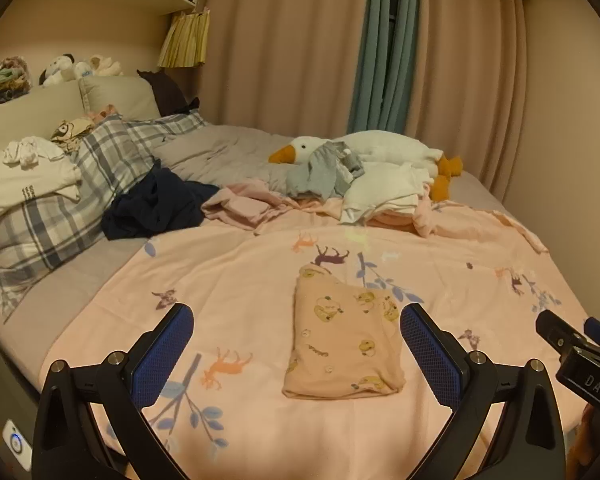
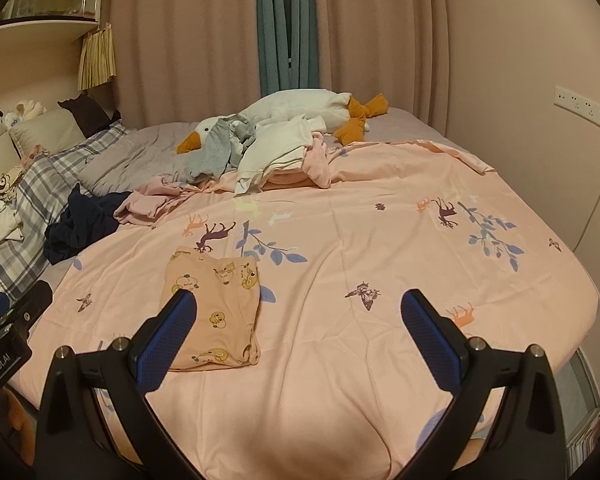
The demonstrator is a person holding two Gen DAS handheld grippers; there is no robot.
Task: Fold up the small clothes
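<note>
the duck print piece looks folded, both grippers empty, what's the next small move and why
Probably send the right gripper toward the white garment in the pile by the goose plush: the folded peach piece lies flat, and both it and the left gripper are open.

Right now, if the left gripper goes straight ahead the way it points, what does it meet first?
Probably the folded peach garment, which lies just ahead between the open left gripper fingers on the pink bedsheet. Depth is unclear.

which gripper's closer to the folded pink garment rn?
Left, though only slightly. The left gripper hovers open almost straight in front of the folded pink garment. The right gripper, also open, sits off to its right side.
</note>
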